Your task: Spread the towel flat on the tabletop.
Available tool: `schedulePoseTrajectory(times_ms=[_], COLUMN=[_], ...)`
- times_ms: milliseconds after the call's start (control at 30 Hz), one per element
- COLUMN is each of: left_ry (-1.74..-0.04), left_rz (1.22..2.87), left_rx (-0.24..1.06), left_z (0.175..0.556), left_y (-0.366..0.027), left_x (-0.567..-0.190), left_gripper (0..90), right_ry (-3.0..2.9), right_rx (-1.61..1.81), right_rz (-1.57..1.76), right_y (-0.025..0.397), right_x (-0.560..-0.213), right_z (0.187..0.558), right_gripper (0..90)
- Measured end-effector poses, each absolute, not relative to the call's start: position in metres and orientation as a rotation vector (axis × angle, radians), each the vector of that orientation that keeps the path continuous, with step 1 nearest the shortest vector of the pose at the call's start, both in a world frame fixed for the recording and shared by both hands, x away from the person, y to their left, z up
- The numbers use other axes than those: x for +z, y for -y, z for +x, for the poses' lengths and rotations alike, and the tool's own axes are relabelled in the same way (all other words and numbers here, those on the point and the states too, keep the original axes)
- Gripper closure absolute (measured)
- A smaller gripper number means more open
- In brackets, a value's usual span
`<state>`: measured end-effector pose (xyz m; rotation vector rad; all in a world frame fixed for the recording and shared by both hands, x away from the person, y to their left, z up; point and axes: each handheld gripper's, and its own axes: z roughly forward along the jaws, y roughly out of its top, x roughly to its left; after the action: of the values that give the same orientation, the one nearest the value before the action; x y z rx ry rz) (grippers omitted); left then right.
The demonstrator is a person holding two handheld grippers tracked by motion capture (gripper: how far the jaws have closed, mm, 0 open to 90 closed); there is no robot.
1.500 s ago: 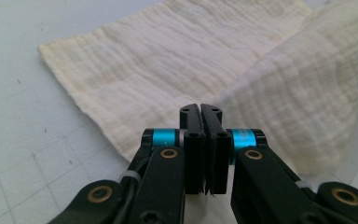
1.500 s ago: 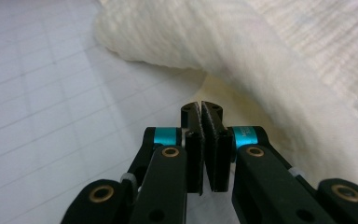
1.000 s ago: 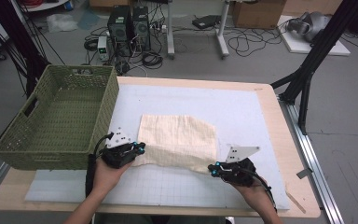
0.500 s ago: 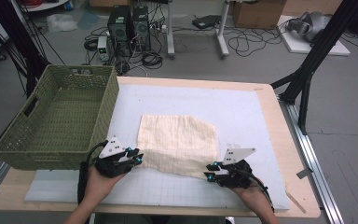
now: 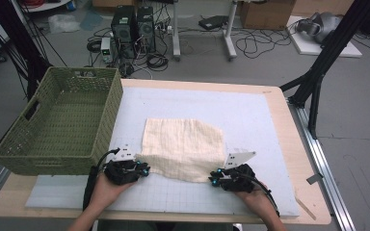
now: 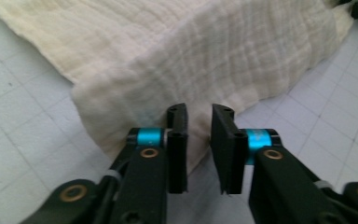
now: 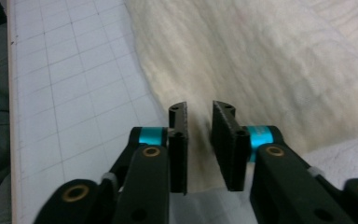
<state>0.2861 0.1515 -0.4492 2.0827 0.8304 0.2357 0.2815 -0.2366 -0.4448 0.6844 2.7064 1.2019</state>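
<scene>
A cream waffle-weave cloth (image 5: 183, 144) lies spread flat on the white grid mat (image 5: 250, 110). My left gripper (image 5: 143, 170) sits at the cloth's near left corner. In the left gripper view its jaws (image 6: 199, 109) stand a narrow gap apart, with the cloth corner (image 6: 191, 56) lying between and under them. My right gripper (image 5: 214, 179) is at the near right corner. Its jaws (image 7: 199, 106) are also slightly apart over the cloth's edge (image 7: 261, 60). Both grippers are held low on the mat.
A green woven basket (image 5: 53, 161) stands empty at the left, partly off the mat, close to my left hand. The wooden table edge (image 5: 313, 211) runs just right of my right hand. Black stand legs and cables are on the floor beyond.
Both grippers have drawn back toward the near edge of the table. The cloth's near edge now lies a little closer to the person.
</scene>
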Motion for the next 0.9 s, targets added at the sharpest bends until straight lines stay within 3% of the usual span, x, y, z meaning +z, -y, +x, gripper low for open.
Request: schedulePoseTrajectory(times_ms=[167,400,733,800,900], left_ry=[-0.805,-0.772,-0.696,-0.668,-0.658], left_rz=[2.108,2.082,2.082,2.086,2.099], left_rx=[0.256,0.273,0.196,0.185,0.190], left_z=[0.284,0.263,0.224,0.218,0.218], left_y=[-0.149,-0.156,-0.162,-0.163,-0.163], left_x=[-0.447,-0.438,-0.426,-0.426,-0.428], left_gripper=[87.4,87.8,87.6,86.1,74.1], right_ry=[-2.723,-2.726,-2.728,-2.740,-2.727], right_rx=[1.215,1.248,1.300,1.290,1.317], right_rz=[0.683,0.651,0.605,0.600,0.612], right_y=[0.236,0.243,0.250,0.251,0.254], right_x=[-0.444,-0.436,-0.427,-0.428,-0.428], right_z=[0.283,0.275,0.247,0.242,0.240], right_gripper=[85.4,85.8,85.4,83.2,75.7])
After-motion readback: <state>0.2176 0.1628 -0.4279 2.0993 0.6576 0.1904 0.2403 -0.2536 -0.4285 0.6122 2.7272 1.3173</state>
